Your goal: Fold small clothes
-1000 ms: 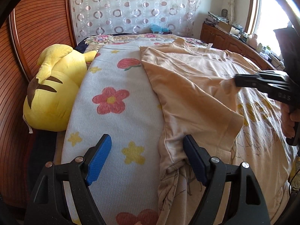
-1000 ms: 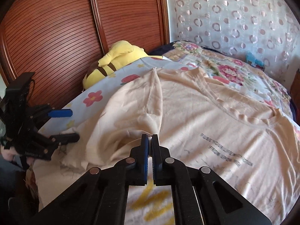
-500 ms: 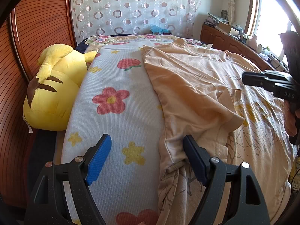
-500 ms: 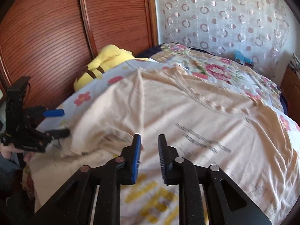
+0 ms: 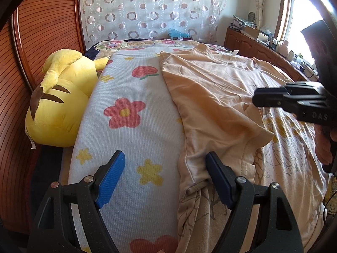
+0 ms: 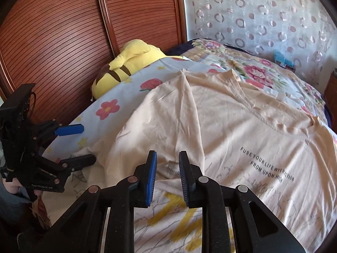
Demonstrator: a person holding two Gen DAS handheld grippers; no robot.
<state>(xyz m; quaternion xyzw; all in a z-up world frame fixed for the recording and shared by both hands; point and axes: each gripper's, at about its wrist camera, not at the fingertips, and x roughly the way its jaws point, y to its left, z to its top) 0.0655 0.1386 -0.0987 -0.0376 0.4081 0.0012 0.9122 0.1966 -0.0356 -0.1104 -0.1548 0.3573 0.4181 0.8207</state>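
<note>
**Peach T-shirt Lay Spread on a Crowded Bed, Both Grippers Free of It**

Blue-padded and black-framed, the right gripper (image 6: 167,178) hovered low over the near edge of the peach T-shirt (image 6: 221,130). Its jaws had just been opening and stood slightly parted, with nothing pinched between them. Under it lay a pale cloth with yellow markings (image 6: 174,217), which the shirt partly covered.

To the left, the left gripper (image 5: 165,178) stood wide apart and released, straddling the folded side seam of the shirt; one pad (image 5: 110,179) hung over the flowered blanket (image 5: 126,109), the other sat just beside the bunched hem. Whether that pad touched the fabric could not be told.

The T-shirt stretched across the middle of the bed, one sleeve folded in over its body, black printed lettering (image 6: 267,164) facing up and its neckline toward the far side.

Beside the blanket, a yellow plush toy (image 5: 61,105) was wedged against the ribbed wooden wardrobe door (image 6: 63,31). Farther back lay a floral quilt (image 6: 242,63), then a sheer curtain with ring patterns (image 5: 147,10). A wooden sideboard (image 5: 252,44) cluttered with small items ran under the bright window.
</note>
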